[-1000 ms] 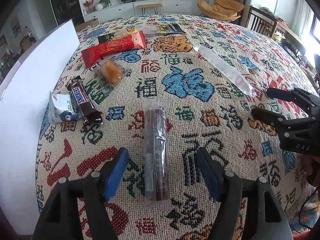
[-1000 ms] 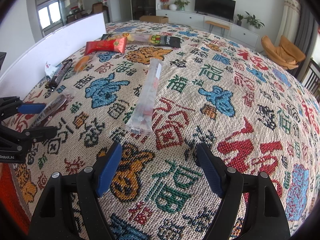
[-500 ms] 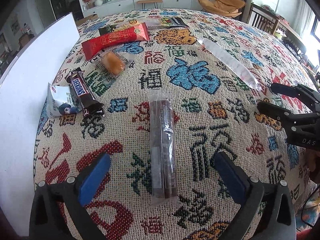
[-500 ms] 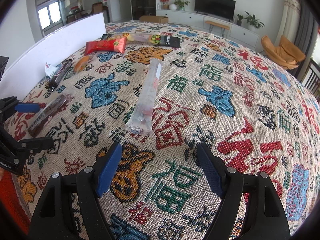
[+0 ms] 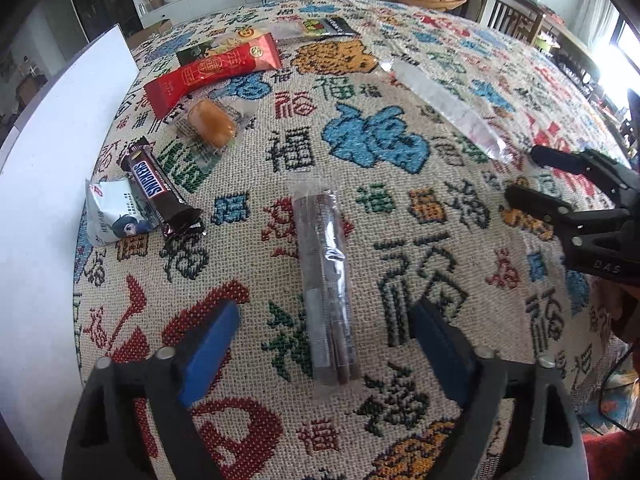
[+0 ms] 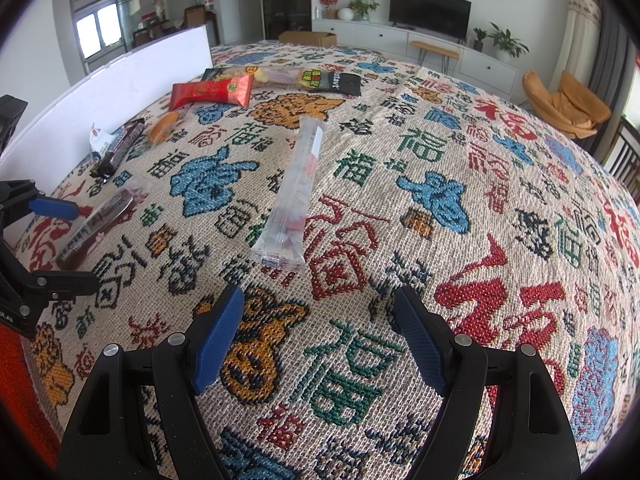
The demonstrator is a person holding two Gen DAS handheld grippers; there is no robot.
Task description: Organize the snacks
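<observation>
Woven cloth (image 5: pixel 400 216) with bright characters covers the desk; a white board (image 5: pixel 44 184) stands along its left edge.

Left claw (image 5: pixel 324 344): wide, holding nothing, its blue pads either side of the near end of a dark stick pack (image 5: pixel 326 276), which lies lengthwise between them, apparently lined up for a pinch.

Right claw (image 6: pixel 318 340): wide, empty, hovering just short of a clear sleeve (image 6: pixel 294 196) near the desk's middle, likely its own pick.

Along the board, gathered as if sorted: white pouch (image 5: pixel 112 212), Snickers (image 5: pixel 158 190) lying partly on it, wrapped bun (image 5: pixel 210 124), red pack (image 5: pixel 212 72). Further packets (image 6: pixel 320 80) sit towards the far edge.

Left view alone reads the Snickers label and the bun's wrapper. Right view alone shows the sleeve's full length and the cloth bare on the right side.
</observation>
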